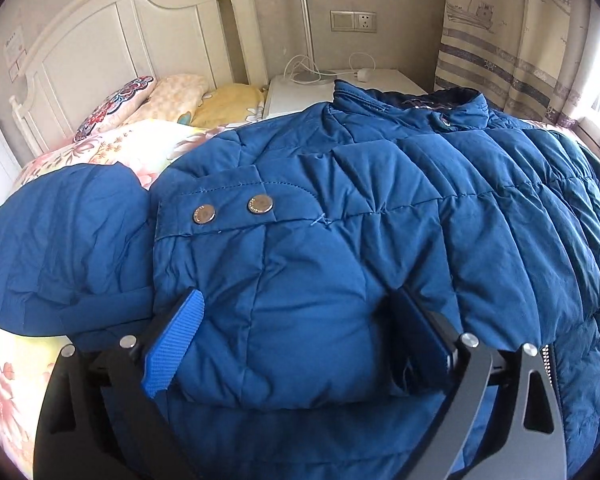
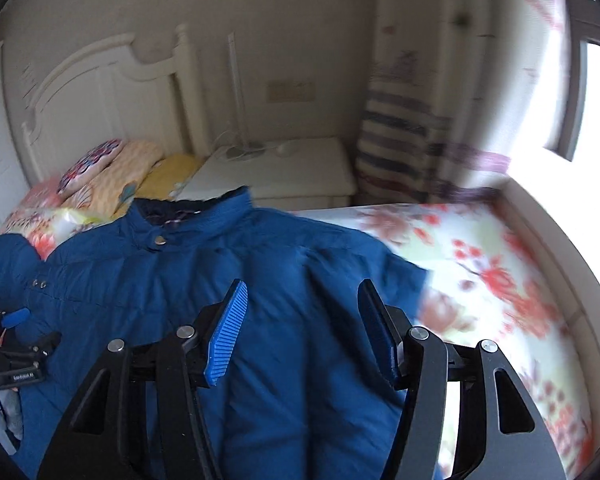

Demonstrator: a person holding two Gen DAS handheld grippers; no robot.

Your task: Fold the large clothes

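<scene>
A large blue puffer jacket (image 1: 380,208) lies spread on the floral bed sheet (image 1: 132,148), collar toward the nightstand. One sleeve with two metal snaps (image 1: 232,208) is folded across the body, its cuff end between my left fingers. My left gripper (image 1: 296,312) is open wide around that padded sleeve end, its pads touching the fabric on both sides. My right gripper (image 2: 304,300) is open and empty, hovering above the jacket (image 2: 204,280) near its right edge. The left gripper (image 2: 16,320) shows at the far left of the right wrist view. That view is motion blurred.
Pillows (image 1: 156,100) lie at the white headboard (image 1: 112,40). A white nightstand (image 1: 340,84) with a lamp base and charger cable stands behind the collar. A striped curtain (image 1: 512,52) hangs at right. Bare floral sheet (image 2: 480,272) lies right of the jacket, by a window ledge.
</scene>
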